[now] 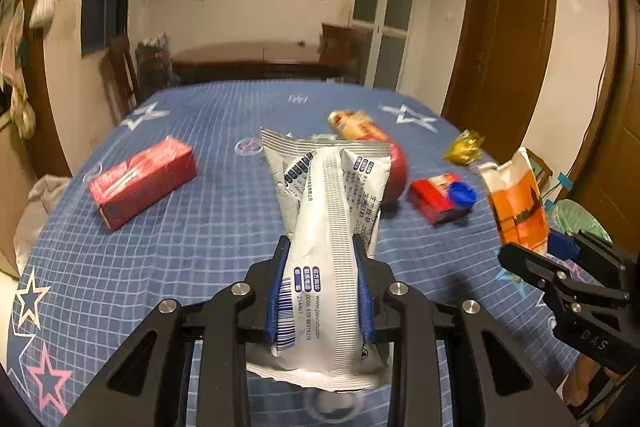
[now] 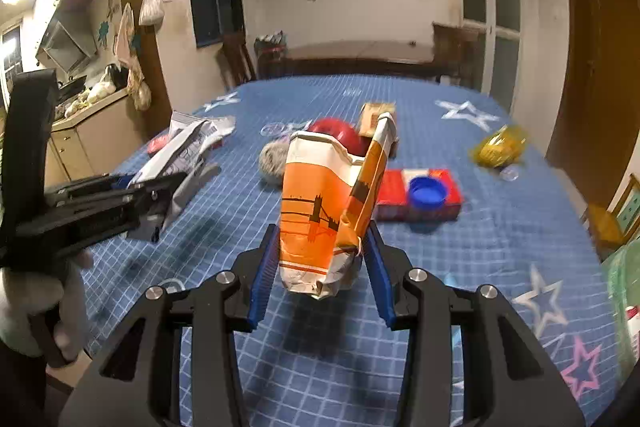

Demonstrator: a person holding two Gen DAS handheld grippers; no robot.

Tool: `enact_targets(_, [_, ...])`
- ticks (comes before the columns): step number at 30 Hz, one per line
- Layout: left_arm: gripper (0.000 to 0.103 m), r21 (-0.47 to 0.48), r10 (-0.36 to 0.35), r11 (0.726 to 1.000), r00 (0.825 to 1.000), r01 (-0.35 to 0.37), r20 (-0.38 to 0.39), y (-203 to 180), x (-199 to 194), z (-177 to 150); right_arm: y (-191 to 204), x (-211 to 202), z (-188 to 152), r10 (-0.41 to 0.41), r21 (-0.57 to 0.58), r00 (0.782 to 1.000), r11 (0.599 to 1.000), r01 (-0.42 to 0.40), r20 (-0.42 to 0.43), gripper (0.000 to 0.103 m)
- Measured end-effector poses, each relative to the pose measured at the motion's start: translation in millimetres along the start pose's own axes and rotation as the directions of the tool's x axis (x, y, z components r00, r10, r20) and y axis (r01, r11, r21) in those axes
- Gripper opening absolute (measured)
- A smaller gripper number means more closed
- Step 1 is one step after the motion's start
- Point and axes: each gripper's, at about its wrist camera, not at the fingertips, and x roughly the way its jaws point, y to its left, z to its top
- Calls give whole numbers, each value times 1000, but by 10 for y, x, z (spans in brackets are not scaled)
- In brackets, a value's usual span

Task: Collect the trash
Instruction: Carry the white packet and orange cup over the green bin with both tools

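I'm gripping a crumpled white foil snack wrapper with dark print (image 1: 328, 251) in the left hand-held gripper (image 1: 320, 287). The blue pads (image 1: 277, 291) are pinching it low across its folded middle, so the top flares up and the tail hangs under the jaws. It's clear of the blue checked star-print cloth on the worktop (image 1: 192, 267).

The right hand-held gripper (image 2: 320, 267) is clamping an orange and white printed paper bag (image 2: 320, 211) near its base. The bag is standing upright between the pads with the torn mouth on top; I'm judging that grip keeps it from folding over. It's also off the cloth.

Both pieces are being held up and apart from each other, one per side, so neither snags the other. My guess is both are going to a bin; no bin is identifiable in either view.

Still lying on the worktop:
- a red rectangular carton (image 1: 142, 183), far left
- a small red box (image 2: 416, 193) with a blue plastic bottle cap (image 2: 427, 191) resting on it
- a crinkled yellow foil wrapper (image 2: 498, 146) near the right edge
- a red rounded object (image 2: 340, 137) behind the bag, partly hidden, so I can't tell what it is
- a grey fuzzy lump (image 2: 272, 159) beside it

So the collecting is only partly done.
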Motion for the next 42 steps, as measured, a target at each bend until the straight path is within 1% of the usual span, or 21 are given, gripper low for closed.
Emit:
enact_targets(5, [31, 18, 33, 999, 996, -35, 85, -376, -113, -5, -44, -200, 42, -64, -28, 994, 997, 67, 87, 42])
enact_targets(11, [31, 21, 47, 999, 988, -50, 146, -659, -235, 10, -148, -343, 29, -96, -27, 984, 994, 101, 150, 43])
enact_targets(17, [31, 26, 49, 998, 986, -54, 162, -799, -326, 28, -235, -424, 3, -98, -13, 981, 995, 101, 169, 43])
enact_targets(20, [31, 30, 48, 998, 985, -53, 166, -764, -327, 49, -250, -451, 0, -95, -12, 981, 995, 99, 171, 43])
enact_targets(34, [31, 43, 39, 998, 982, -47, 182, -849, -401, 84, -318, -573, -38, -101, -4, 977, 995, 103, 190, 43])
enact_targets(38, [31, 53, 27, 998, 981, -37, 193, -915, -434, 135, -371, -643, -14, -101, 5, 975, 995, 102, 199, 43])
enact_targets(42, [31, 87, -13, 996, 980, -5, 200, -1109, -436, 242, -515, -769, 47, -112, 24, 972, 994, 110, 209, 43])
